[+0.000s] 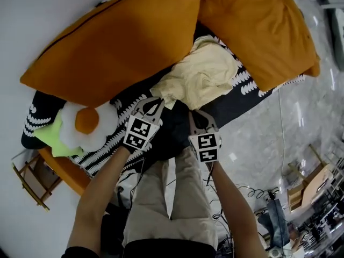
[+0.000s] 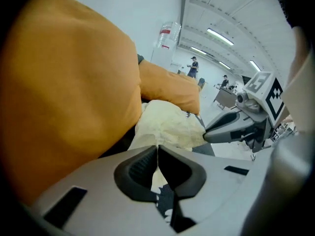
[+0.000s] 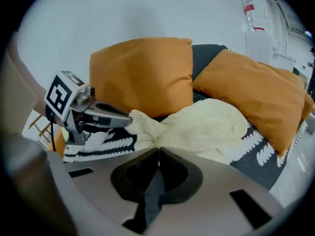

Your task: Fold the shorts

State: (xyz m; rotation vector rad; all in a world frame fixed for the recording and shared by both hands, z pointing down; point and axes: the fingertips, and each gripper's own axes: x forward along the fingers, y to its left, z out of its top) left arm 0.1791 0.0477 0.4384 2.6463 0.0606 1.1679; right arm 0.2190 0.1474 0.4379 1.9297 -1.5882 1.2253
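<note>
Black patterned bedspread point(image 1: 232, 105) bears yellow shorts point(image 1: 201, 74), near edge pinched by left hand-held gripper point(image 1: 159, 102) and right hand-held gripper point(image 1: 192, 114)

Right claw point(image 3: 158, 150): jaws together, pinched on the bunched near edge of the pale yellow shorts point(image 3: 206, 127), creases fanning out from the pinch. Left claw point(image 3: 126, 118) comes in from the left, tip on the shorts' left corner. Shorts lie on a black-and-white patterned cover point(image 3: 258, 151). Behind them are the centre orange pillow point(image 3: 142, 73) and the right orange pillow point(image 3: 251, 90). Clear bottle point(image 3: 252, 9) top right.
</note>
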